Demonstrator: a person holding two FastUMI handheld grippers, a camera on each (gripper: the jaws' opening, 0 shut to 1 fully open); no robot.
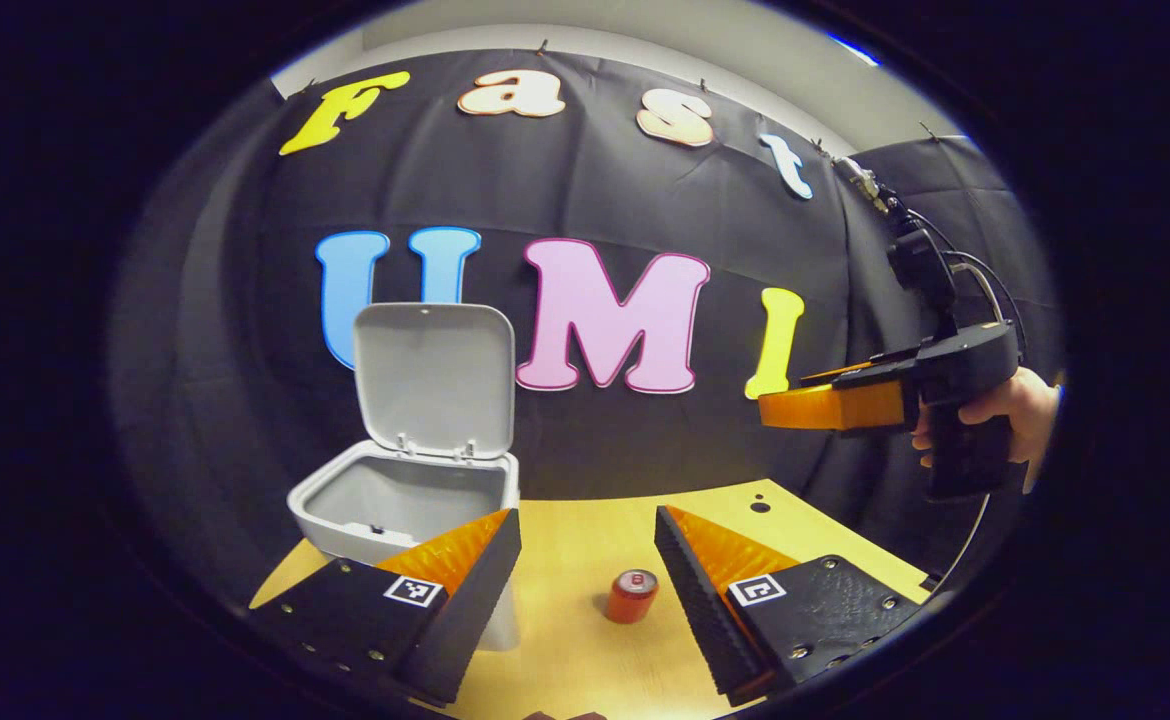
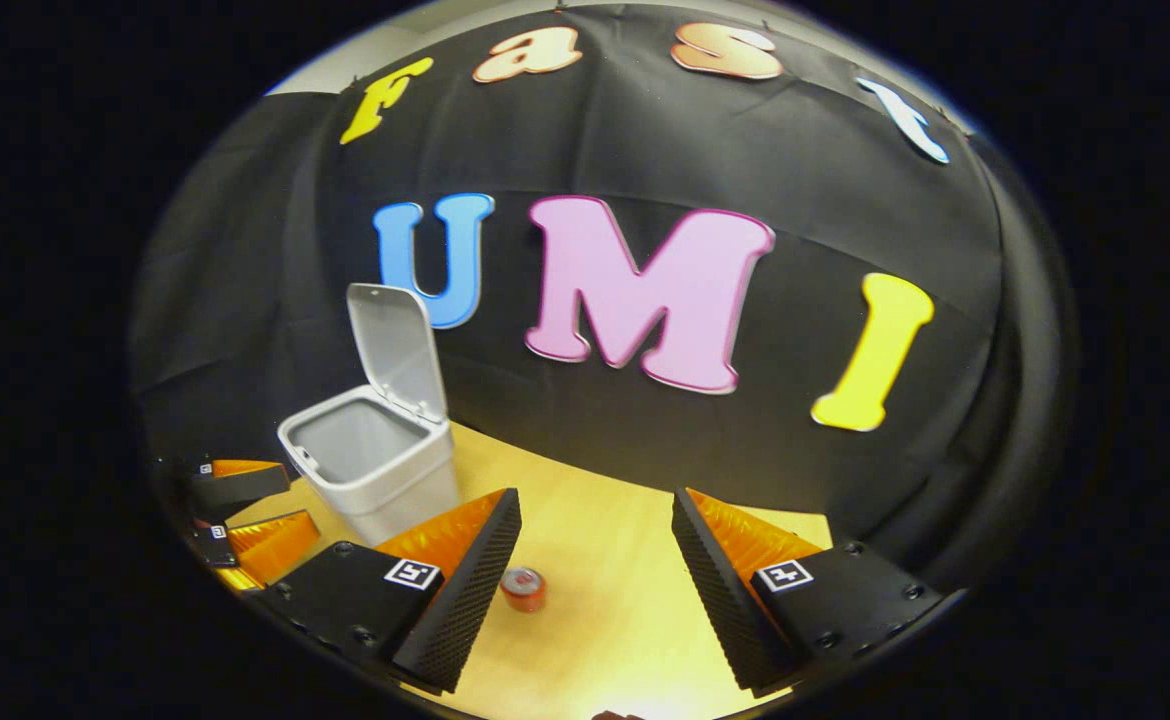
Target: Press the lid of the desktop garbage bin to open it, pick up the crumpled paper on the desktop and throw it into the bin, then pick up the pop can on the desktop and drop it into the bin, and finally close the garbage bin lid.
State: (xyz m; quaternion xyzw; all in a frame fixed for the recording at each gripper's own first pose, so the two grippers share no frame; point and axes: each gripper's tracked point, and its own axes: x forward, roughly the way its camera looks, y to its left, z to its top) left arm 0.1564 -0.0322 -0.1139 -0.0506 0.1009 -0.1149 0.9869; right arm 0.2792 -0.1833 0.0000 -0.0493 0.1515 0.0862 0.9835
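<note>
One worktop (image 1: 585, 540): pale wood, black cloth wall behind.
Pop can (image 1: 632, 596): upright.
Bin (image 1: 400, 500): lid (image 1: 435, 380) raised.
Left gripper (image 1: 585, 590), right gripper (image 2: 595, 570): both spread, empty.

Both views sharp at centre, heavy fisheye bend and dimming toward the rims. Even overhead light, soft. Tabletop (image 2: 605, 600) glares pale near the bottom in the right gripper view. Bin (image 1: 400, 500) interior evenly lit, shadows faint.

Wooden tabletop (image 1: 585, 560), dark hole (image 1: 760, 506) near far edge; black cloth wall (image 2: 645, 440) behind.
</note>
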